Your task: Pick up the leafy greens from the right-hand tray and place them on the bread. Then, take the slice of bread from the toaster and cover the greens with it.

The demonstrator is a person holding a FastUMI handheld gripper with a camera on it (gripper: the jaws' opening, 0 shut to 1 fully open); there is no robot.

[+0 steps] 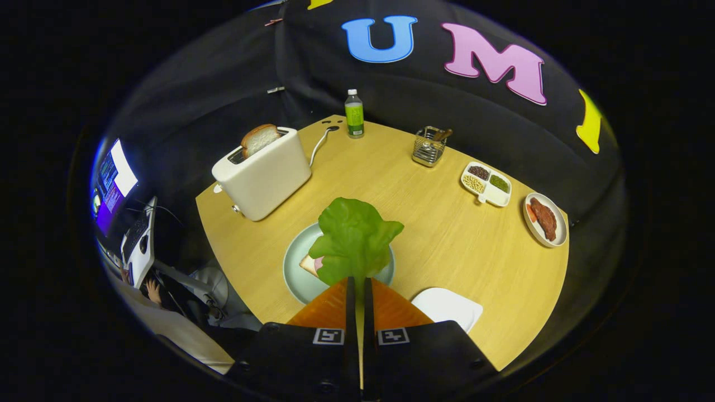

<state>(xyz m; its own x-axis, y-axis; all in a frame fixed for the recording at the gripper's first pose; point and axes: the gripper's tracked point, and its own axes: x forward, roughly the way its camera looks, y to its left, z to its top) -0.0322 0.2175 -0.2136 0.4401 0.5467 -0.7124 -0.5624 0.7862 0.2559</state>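
Wood-grain table (447, 234) — glossy toaster (262, 176)

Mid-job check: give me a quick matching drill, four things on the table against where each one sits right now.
Things:
1. lettuce leaf
2. bread slice
3. bottle
4. meat

Places:
A. standing at the table's far edge
B. on the small round plate, right side
C. pinched in the hand-held gripper, above the green plate
D. sticking up from the toaster

Pairs: 1-C, 2-D, 3-A, 4-B
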